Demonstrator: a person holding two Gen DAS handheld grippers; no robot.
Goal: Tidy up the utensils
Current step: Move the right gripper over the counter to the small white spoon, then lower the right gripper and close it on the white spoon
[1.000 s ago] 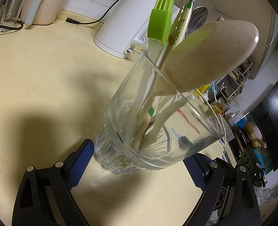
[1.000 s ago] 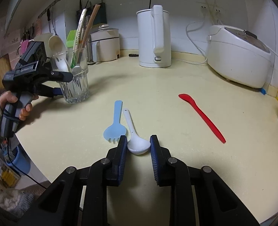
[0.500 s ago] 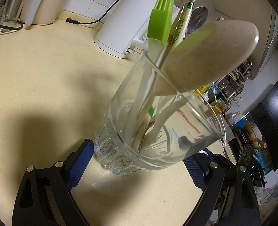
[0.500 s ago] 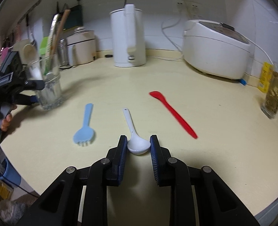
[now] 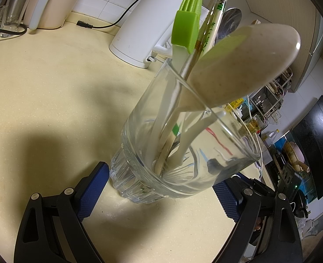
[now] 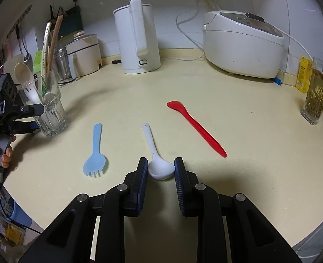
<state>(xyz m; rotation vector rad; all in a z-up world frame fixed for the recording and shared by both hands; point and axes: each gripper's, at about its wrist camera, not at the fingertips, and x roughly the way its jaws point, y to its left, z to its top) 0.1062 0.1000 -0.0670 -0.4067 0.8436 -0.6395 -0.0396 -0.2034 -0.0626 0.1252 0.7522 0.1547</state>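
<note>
A clear glass (image 5: 179, 144) (image 6: 49, 107) holds a beige spoon (image 5: 244, 65), a green brush (image 5: 186, 26) and chopsticks. My left gripper (image 5: 161, 182) (image 6: 27, 118) is open, its pads on either side of the glass base. On the counter lie a white spoon (image 6: 154, 153), a blue spork (image 6: 95, 153) and a red spatula (image 6: 196, 127). My right gripper (image 6: 161, 168) is shut on the white spoon's bowl, its handle pointing away.
A white kettle (image 6: 137, 41), a rice cooker (image 6: 242, 43) and a beige appliance (image 6: 84, 54) stand along the back wall. A glass of tea (image 6: 316, 96) stands at the far right. The counter's front edge curves close below my right gripper.
The right gripper has swung right with the white spoon between its pads, away from the blue spork. The left gripper and glass have not moved.
</note>
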